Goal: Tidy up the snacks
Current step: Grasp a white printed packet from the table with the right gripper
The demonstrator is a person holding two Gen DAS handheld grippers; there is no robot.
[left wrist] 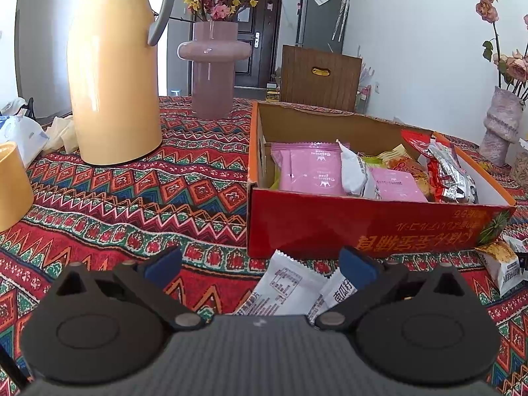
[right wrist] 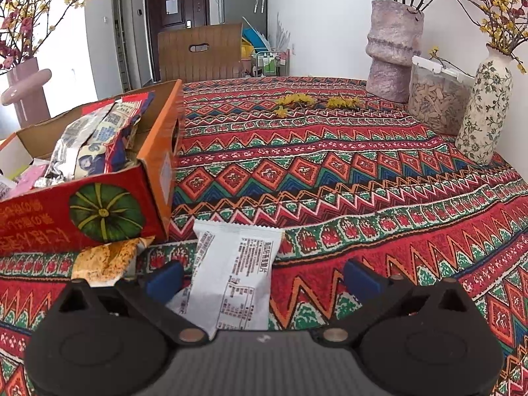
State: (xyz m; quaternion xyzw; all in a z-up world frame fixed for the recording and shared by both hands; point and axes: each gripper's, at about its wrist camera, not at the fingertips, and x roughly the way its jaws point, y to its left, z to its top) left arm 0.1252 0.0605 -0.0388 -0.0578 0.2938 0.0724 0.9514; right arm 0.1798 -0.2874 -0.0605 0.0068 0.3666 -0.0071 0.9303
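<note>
Lower centre of both frames: our left gripper (left wrist: 260,265) and right gripper (right wrist: 263,277) fingers wide, empty, each over white packet (right wrist: 231,270). Risk: 2 overlapping packets (left wrist: 290,288) lift together, 1 drops short of box (left wrist: 363,227).

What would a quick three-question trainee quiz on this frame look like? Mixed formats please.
1. True or false: the left gripper is shut on a packet.
2. Where does the white packet lie? A in the box, B on the tablecloth, C in a vase.
3. Fill in: the pink packets lie inside the ___.

Key: 1 false, both grippers are open, right gripper too; 2 B; 3 red box.
</note>
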